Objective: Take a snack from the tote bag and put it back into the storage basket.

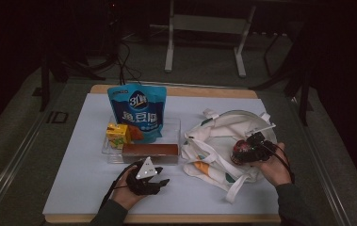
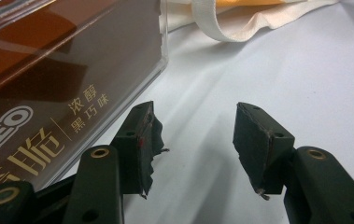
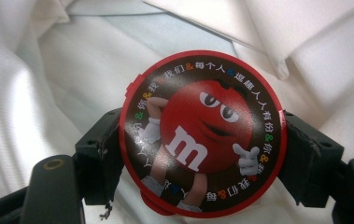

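Your worktop [image 1: 72, 188] is covered by a white sheet. On it, toward three o'clock, lies the cream tote bag [image 1: 214, 141], crumpled, with its straps trailing toward six o'clock. Toward ten o'clock from centre sits the clear tray [image 1: 112, 157], holding a blue snack pouch [image 1: 137, 110] upright at its twelve o'clock end, a yellow carton [image 1: 117, 135] at nine o'clock and a long brown biscuit box [image 1: 150, 150] along its six o'clock edge.

Your left tool [image 1: 159, 181] rests at seven o'clock on the worktop, just below the tray. In the left gripper view, the left tool [image 2: 195, 135] has its jaws spread with only bare white sheet between them, the biscuit box [image 2: 48, 93] lying just beside the nine o'clock jaw behind the tray wall.

Your right tool [image 1: 239, 153] is over the bag at three o'clock. It is pinching the round red candy tin [image 3: 202, 133] by its rim, one jaw at nine o'clock and one at three o'clock, with the bag's cloth [image 3: 48, 70] directly behind it.
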The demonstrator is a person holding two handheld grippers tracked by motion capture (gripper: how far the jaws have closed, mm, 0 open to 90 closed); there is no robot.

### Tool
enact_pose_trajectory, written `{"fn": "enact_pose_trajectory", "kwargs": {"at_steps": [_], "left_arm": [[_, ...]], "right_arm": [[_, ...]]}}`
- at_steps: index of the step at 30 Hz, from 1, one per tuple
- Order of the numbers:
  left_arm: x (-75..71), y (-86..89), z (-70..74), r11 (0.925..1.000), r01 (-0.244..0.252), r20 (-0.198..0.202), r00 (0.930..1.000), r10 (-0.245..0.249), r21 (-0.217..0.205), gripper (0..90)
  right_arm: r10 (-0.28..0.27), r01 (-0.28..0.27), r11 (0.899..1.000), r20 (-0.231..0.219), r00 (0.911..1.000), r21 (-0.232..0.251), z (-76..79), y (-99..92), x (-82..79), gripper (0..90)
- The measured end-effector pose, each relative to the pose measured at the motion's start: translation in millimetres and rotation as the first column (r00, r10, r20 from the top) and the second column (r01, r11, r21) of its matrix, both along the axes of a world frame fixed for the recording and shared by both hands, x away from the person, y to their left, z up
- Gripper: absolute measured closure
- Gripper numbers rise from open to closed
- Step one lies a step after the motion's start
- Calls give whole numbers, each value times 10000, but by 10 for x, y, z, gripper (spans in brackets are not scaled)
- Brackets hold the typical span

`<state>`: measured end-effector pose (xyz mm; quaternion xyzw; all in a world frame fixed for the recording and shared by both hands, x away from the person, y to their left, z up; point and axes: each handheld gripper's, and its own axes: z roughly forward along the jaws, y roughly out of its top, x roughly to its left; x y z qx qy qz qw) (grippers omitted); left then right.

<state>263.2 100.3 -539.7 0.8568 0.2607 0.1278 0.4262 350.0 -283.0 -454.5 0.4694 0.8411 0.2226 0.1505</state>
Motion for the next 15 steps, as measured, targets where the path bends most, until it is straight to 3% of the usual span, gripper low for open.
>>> {"fn": "enact_pose_trajectory", "kwargs": {"at_steps": [15], "left_arm": [[-1,0,1,10000,1,7,10000,-1,8,490]], "right_arm": [[363,-367,9992,267,9990,139,154,92,-30,253]]}}
